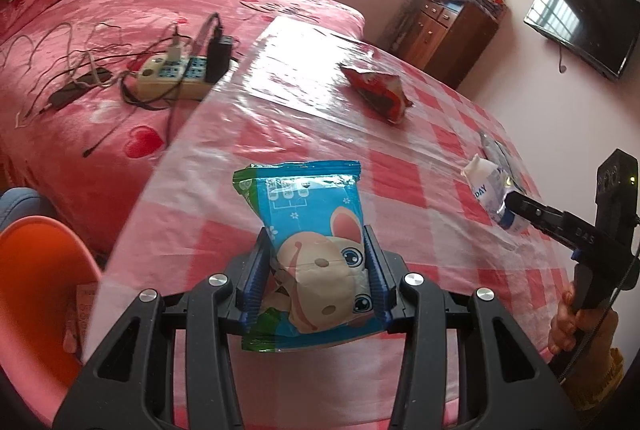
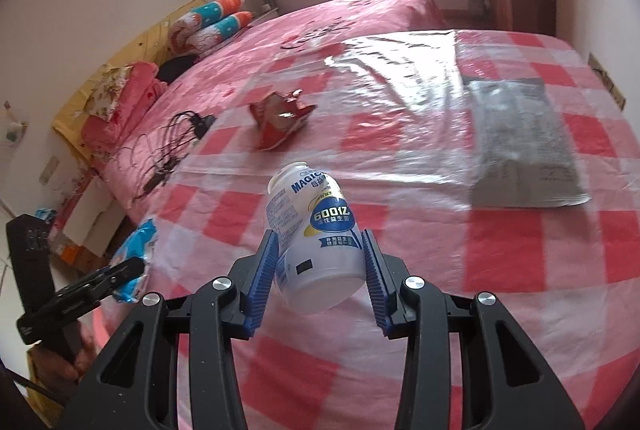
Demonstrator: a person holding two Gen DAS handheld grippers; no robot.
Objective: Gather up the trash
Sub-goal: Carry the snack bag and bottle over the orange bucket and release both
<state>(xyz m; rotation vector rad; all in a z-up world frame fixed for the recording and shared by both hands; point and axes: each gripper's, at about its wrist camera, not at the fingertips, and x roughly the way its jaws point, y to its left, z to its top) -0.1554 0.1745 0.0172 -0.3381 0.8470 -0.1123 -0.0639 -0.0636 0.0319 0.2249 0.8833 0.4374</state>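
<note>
My left gripper (image 1: 317,258) is shut on a blue snack bag with a cartoon mouse (image 1: 308,226) and holds it above the checked table. My right gripper (image 2: 319,256) is shut on a white plastic bottle with blue print (image 2: 316,234), also held above the table. In the left wrist view the bottle (image 1: 486,190) and the right gripper (image 1: 516,204) show at the right. In the right wrist view the blue bag (image 2: 138,254) and the left gripper (image 2: 132,268) show at the lower left. A crumpled red wrapper (image 1: 378,92) lies farther back on the table, also in the right wrist view (image 2: 280,118).
The table carries a pink checked cloth under clear plastic (image 1: 400,158). A grey sheet (image 2: 520,142) lies on its right side. A bed (image 1: 100,30) with a power strip (image 1: 176,76) and cables stands to the left. An orange chair (image 1: 36,290) is at lower left.
</note>
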